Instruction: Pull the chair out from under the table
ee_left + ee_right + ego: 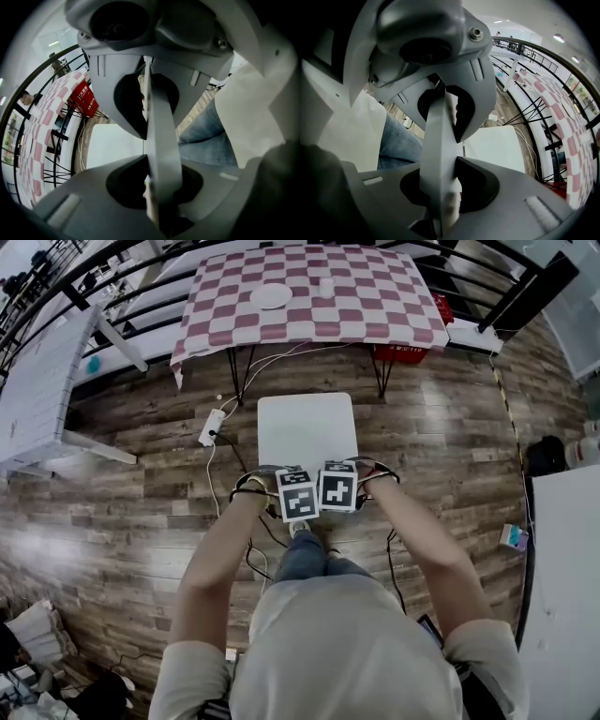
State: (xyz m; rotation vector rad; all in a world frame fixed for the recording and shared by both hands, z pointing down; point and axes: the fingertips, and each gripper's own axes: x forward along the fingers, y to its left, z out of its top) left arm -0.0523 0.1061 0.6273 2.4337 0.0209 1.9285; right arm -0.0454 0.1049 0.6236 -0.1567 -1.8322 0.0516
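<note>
Left gripper [298, 501] clamps the chair [307, 427] by its backrest, whose top edge runs left to right. The seat faces the checkered table [375, 310], just clear of it. Right gripper [337, 491] clamps alongside.

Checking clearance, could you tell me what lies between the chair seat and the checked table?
Head view: wood floor and a thin white cable, between chair and table.
</note>
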